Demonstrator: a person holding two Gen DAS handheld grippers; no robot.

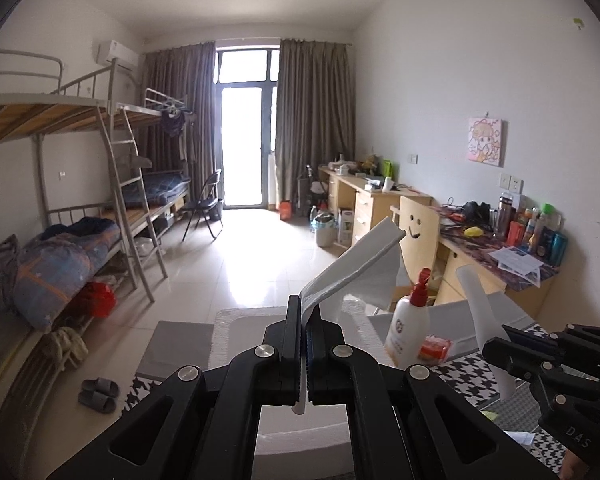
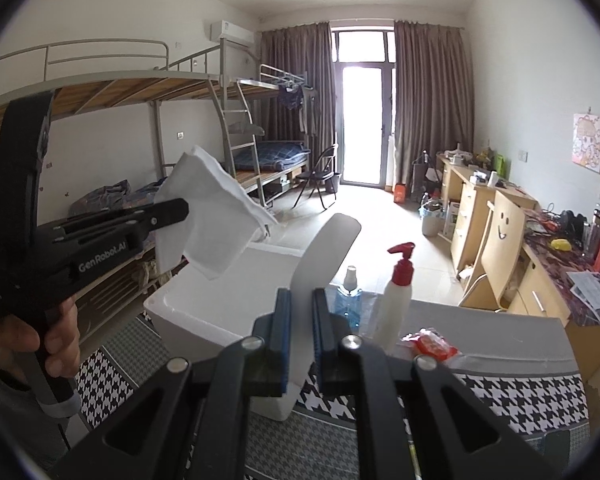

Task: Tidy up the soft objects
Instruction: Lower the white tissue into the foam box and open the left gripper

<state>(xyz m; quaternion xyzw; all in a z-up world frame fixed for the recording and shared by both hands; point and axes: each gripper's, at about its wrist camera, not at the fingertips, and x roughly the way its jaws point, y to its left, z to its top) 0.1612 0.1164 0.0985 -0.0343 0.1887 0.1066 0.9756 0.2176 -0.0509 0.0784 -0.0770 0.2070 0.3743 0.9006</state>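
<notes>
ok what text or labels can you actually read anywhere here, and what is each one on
"GenRobot.AI": white print on the side of the black left gripper.
"DAS": raised letters on the black right gripper's body, seen from the left wrist.
Small white print on the left gripper's handle: too small to read.
Round logo and print on the white pump bottle with red top: blurred.

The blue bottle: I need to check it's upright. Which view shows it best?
The right wrist view: the blue bottle stands upright behind the white foam box. In the left wrist view it cannot be made out.
</notes>
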